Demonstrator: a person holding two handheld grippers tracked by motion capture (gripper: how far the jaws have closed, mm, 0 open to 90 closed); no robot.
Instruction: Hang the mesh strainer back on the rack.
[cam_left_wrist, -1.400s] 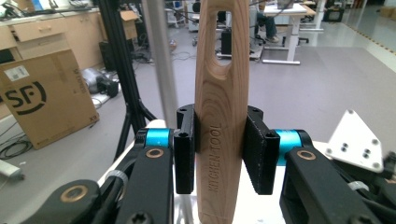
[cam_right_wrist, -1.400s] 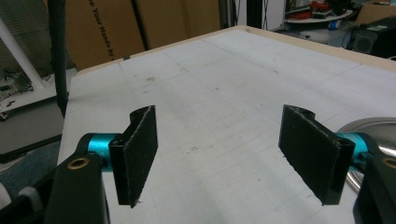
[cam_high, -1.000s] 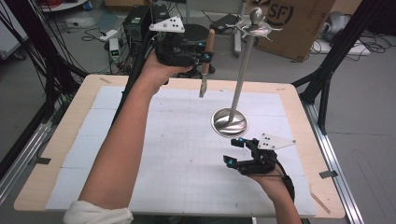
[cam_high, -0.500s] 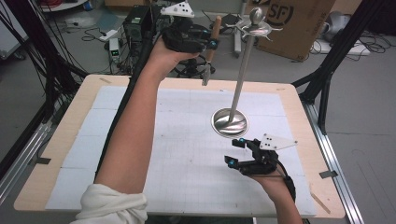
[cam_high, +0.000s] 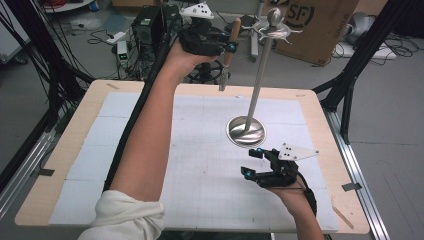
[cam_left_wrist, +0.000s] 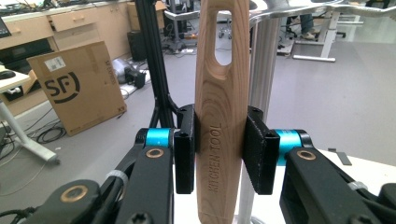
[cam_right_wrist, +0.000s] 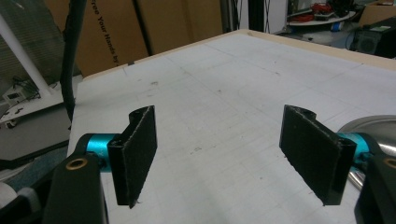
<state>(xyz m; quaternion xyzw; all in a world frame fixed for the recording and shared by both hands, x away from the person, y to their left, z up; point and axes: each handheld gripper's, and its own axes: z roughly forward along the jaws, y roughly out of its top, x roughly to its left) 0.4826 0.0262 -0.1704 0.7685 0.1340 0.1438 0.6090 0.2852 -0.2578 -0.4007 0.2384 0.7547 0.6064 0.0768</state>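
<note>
Nearest the person, the right gripper rests low over the white mat close to the table's near right corner, its jaws spread wide with nothing between them. In the right gripper view its pads frame bare gridded mat, and the rim of a round metal base curves in beside the right-hand pad — the high view shows that base just beyond the gripper, on the mat right of centre.

From the base a slim metal stand rises to a knob and short arms at its top. Left of the stand the mat lies open right across to the table's wooden edge.

Farther off, the left gripper is raised high beyond the far edge, pinching a wooden utensil handle beside the top of the stand; a dark lower part hangs below. The left gripper view gives what the high view cannot: the handle stands upright between the pressed pads, reads "KITCHEN TOOL" along its length and has a long hanging slot near its upper end, with the stand's pole right behind it.

On the floor beyond sits a cardboard box marked "SF"; another box behind the table reads "Your Hands".
</note>
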